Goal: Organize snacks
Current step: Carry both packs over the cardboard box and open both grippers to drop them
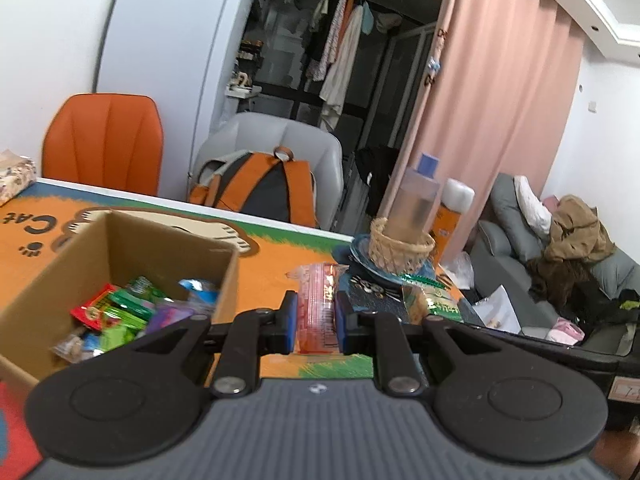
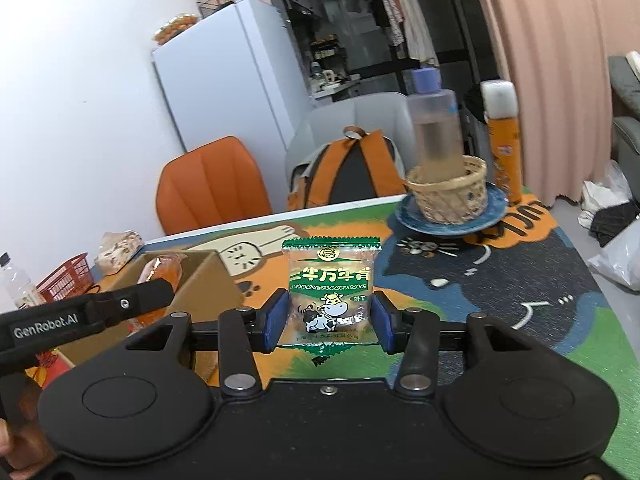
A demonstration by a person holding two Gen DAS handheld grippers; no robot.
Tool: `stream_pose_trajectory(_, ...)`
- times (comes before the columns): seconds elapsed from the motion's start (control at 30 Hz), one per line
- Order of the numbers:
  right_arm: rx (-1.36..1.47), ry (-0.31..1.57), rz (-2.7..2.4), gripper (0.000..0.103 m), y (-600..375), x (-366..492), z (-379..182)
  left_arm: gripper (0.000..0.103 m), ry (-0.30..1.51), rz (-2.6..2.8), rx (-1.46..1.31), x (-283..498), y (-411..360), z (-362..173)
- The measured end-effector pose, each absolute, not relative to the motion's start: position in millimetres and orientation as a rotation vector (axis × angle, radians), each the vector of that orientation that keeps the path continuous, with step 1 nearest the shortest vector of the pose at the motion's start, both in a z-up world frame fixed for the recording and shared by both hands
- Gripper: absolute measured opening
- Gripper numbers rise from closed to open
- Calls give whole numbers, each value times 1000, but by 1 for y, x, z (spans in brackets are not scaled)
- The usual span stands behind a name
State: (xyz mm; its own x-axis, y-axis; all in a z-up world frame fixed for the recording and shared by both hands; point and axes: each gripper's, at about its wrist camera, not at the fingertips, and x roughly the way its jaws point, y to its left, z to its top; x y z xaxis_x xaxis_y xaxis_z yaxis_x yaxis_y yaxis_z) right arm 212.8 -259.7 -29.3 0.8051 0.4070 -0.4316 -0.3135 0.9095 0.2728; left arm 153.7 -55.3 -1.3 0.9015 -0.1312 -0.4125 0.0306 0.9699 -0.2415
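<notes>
Snacks are what we are tidying, and we have one in each gripper right now. Our left gripper [image 1: 316,318] is squeezed nearly shut on a thin pink and red see-through snack packet [image 1: 318,306]. Our right gripper [image 2: 328,320] is only part way open, and its blue pads press on both sides of a clear biscuit packet with green edges and a little cow picture [image 2: 330,300].

Both packets are up in the air, just beside the open brown cardboard box [image 1: 120,252]. The pink packet is right next to the box's near corner. In the right wrist view the left gripper's packet [image 2: 164,274] looks to be over the box's rim [image 2: 192,276], but we cannot be sure.

Inside the box we see lots of small bright wrappers [image 1: 128,314] in red, green, purple and blue, so a good part of the job looks done. We think these two packets go in next.

Past the box, on the orange and green cat mat [image 1: 276,268], no loose snacks show. Far from the box stands a small woven basket [image 1: 400,250] on a blue plate [image 2: 444,226], with a clear bottle with a blue cap [image 1: 416,200] in it. We cannot tell if more snacks wait out of sight.
</notes>
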Motion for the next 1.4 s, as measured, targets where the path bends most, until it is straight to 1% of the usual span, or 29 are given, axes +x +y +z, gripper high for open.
stream_pose_trajectory(0.43, 161, 486, 443, 46, -213, 216, -18, 18, 407, -11, -277, 137, -2, 4)
stream_pose_trajectory(0.7, 179, 477, 492, 46, -187, 213, -13, 18, 414, 48, -287, 127, 33, 4)
stream_pose_trajectory(0.97, 129, 481, 552, 46, -149, 212, -9, 19, 429, 112, -338, 122, 68, 0)
stream_pose_trajectory(1.0, 126, 480, 559, 46, -145, 211, -8, 22, 430, 132, -343, 120, 71, -1)
stream_pose_trajectory(1.07, 126, 480, 579, 46, -138, 209, -6, 23, 432, 144, -341, 115, 75, -1)
stream_pose_trajectory(1.1, 128, 484, 590, 46, -134, 208, -5, 25, 432, 142, -339, 114, 77, 0)
stream_pose_trajectory(1.17, 123, 488, 606, 46, -127, 207, -5, 33, 428, 152, -335, 109, 80, 1)
stream_pose_trajectory(1.23, 112, 487, 615, 46, -121, 204, -5, 50, 419, 168, -330, 103, 83, 1)
stream_pose_trajectory(1.3, 110, 492, 625, 46, -116, 202, -4, 57, 420, 168, -324, 101, 84, 0)
stream_pose_trajectory(1.4, 106, 493, 642, 46, -110, 201, -1, 63, 429, 172, -333, 97, 89, -1)
